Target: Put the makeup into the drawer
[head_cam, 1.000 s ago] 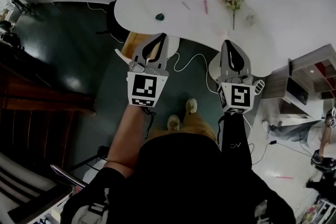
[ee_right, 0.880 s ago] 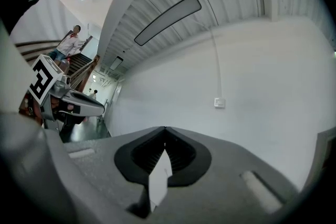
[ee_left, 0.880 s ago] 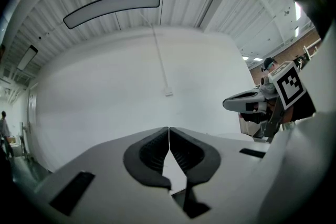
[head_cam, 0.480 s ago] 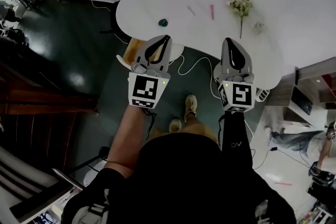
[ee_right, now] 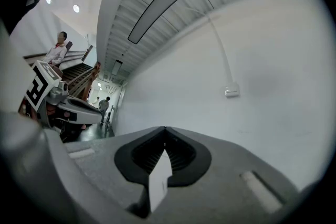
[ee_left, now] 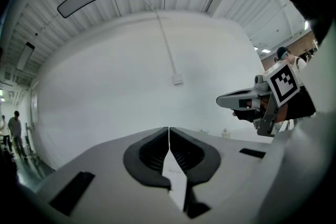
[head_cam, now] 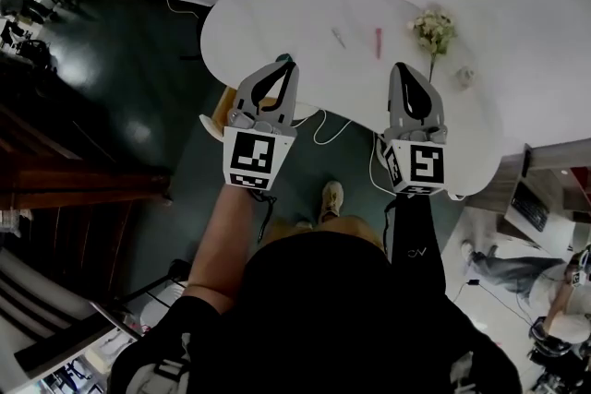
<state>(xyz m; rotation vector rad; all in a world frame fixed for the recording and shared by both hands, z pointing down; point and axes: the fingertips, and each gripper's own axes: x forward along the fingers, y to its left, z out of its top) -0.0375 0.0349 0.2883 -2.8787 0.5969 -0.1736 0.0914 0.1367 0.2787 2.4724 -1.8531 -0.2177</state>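
Nearer now, the left gripper (head_cam: 287, 64) and right gripper (head_cam: 400, 67) reach the edge of the white counter (head_cam: 277, 14), jaws pressed together, empty, levelled for approach; the pink makeup stick (head_cam: 378, 42) lies ahead, untouched.

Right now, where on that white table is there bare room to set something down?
The wide left end of the white curved table is bare, bordered by the small teal object and the thin grey stick. The right lobe, nearer than the small white item, also looks free. The stretch from the pink stick to the pale flower sprig is crowded.
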